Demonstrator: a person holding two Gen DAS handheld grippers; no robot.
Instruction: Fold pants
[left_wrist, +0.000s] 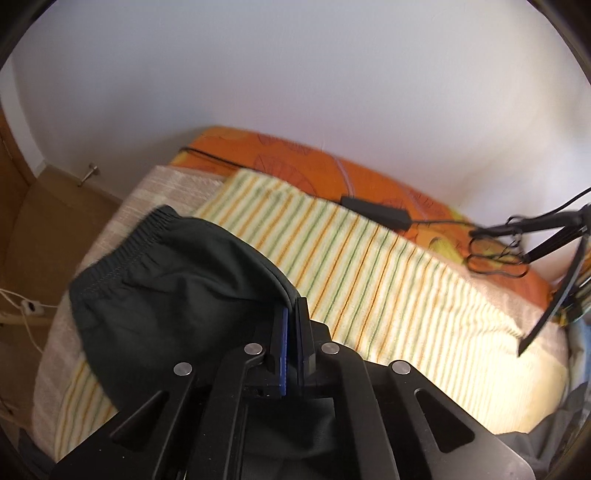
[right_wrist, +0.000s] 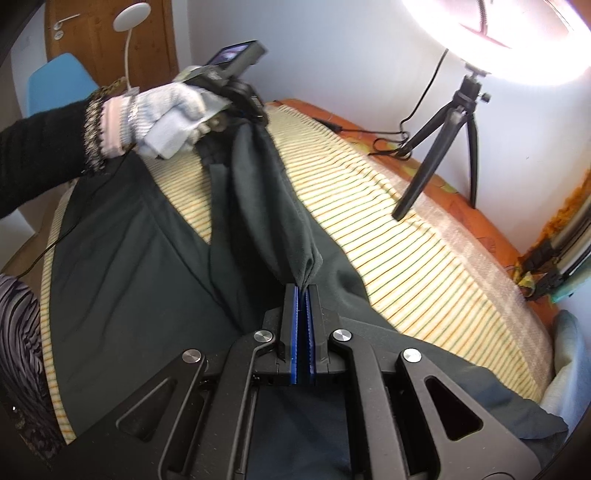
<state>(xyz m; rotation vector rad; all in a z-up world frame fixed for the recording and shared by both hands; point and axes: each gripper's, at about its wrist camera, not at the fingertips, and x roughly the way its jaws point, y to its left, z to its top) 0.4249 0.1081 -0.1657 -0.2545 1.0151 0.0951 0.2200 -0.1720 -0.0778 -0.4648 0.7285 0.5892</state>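
Dark green-black pants (right_wrist: 122, 258) lie spread over a striped towel (right_wrist: 388, 236) on the bed. My right gripper (right_wrist: 303, 291) is shut on a bunched fold of the pants and lifts it. My left gripper (left_wrist: 292, 306) is shut on the pants (left_wrist: 166, 295) near the elastic waistband (left_wrist: 125, 243) and holds the cloth raised. In the right wrist view the left gripper (right_wrist: 255, 114) shows at the upper left, held by a gloved hand (right_wrist: 162, 118), with a band of cloth stretched between both grippers.
A striped towel (left_wrist: 369, 273) covers the bed over an orange sheet (left_wrist: 314, 166). A black power adapter (left_wrist: 376, 212) with cable lies near the wall. A tripod (right_wrist: 439, 147) with a ring light (right_wrist: 517, 40) stands on the bed's far side. A blue chair (right_wrist: 55, 85) and door are at the left.
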